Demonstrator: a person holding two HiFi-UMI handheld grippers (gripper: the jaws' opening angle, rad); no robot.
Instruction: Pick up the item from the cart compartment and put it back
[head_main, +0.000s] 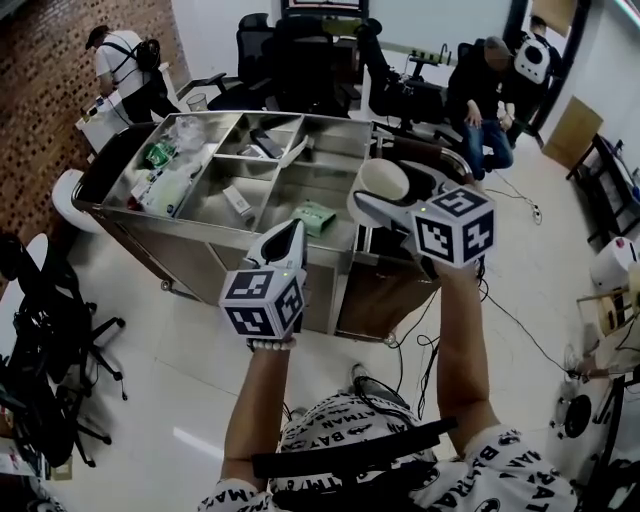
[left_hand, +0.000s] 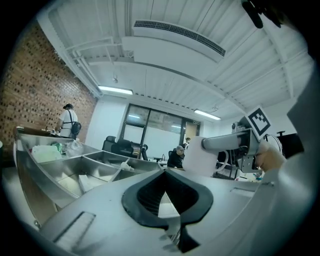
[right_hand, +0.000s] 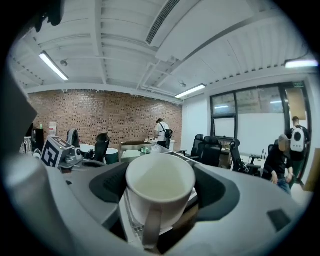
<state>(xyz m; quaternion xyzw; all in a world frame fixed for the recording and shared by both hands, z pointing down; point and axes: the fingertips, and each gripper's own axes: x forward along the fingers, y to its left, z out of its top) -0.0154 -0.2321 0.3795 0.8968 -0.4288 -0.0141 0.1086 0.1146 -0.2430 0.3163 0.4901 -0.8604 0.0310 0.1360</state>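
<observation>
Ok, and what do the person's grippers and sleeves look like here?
Both the left gripper and right gripper have smooth white shells with dark pads lining the jaws, and each carries a white cube with black square markers. The person wears a white short-sleeved shirt with black lettering and a black strap across the chest.

Here's the stainless-steel cart with its divided open-top compartments, standing on the pale tiled floor. In the far-left bay lie a green packet and a crumpled clear plastic bag. A small white box sits in the middle bay, and a pale green pouch lies in the near-right one.
</observation>
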